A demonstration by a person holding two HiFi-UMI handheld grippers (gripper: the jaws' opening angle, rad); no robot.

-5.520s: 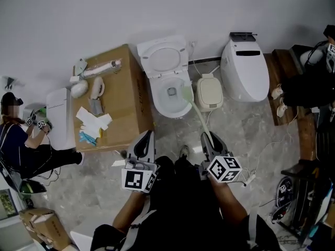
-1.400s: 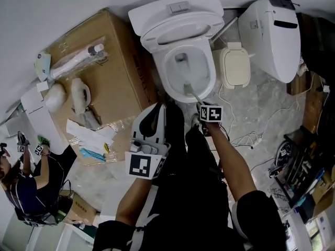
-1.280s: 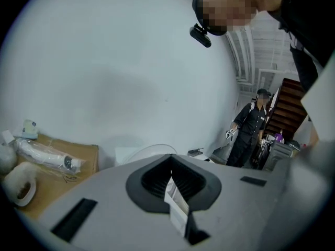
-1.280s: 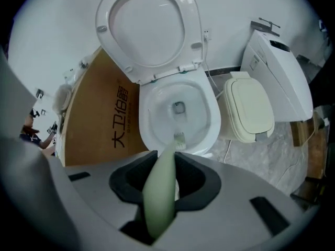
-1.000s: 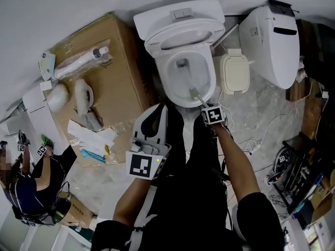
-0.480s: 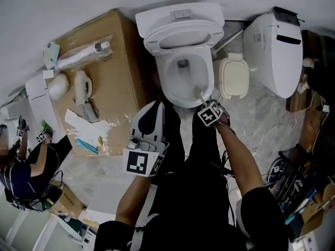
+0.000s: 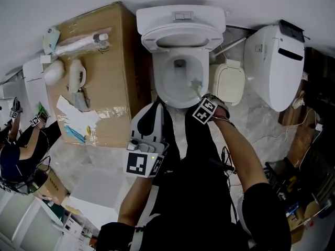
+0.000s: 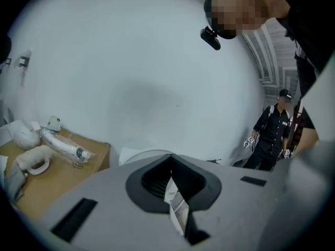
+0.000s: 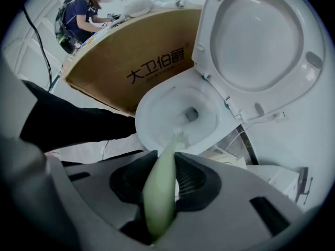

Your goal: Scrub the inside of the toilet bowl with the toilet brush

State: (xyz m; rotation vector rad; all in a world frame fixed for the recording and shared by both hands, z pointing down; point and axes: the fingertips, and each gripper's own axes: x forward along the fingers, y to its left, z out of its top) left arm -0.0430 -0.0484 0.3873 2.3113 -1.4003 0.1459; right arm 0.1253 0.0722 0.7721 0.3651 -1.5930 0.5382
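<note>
We find the right gripper (image 7: 199, 97) at the near right edge of the toilet bowl (image 7: 161, 82), its jaws clamped on the pale green handle of the toilet brush (image 7: 195, 85); the right gripper view confirms the grip, with the handle (image 9: 159, 192) running out between the pads of that gripper (image 9: 165, 166) and its bristled head down inside the bowl (image 9: 144, 119), against the near right wall and short of the drain; the seat and lid (image 7: 180, 35) stand raised against the cistern on the far side. The left gripper (image 7: 156, 107) is held outside the bowl, to the left of the right one and close to the near rim; in its own view the jaws of the left gripper (image 8: 172, 187) are drawn together with only a narrow slit between them, and we see nothing held. Left of the toilet stands a cardboard box (image 7: 123, 67) with white fittings and papers on top; a second toilet (image 7: 275, 61) stands to the right, a small white lidded container (image 7: 227, 82) between the two; another person (image 7: 15, 150) is at the far left.
</note>
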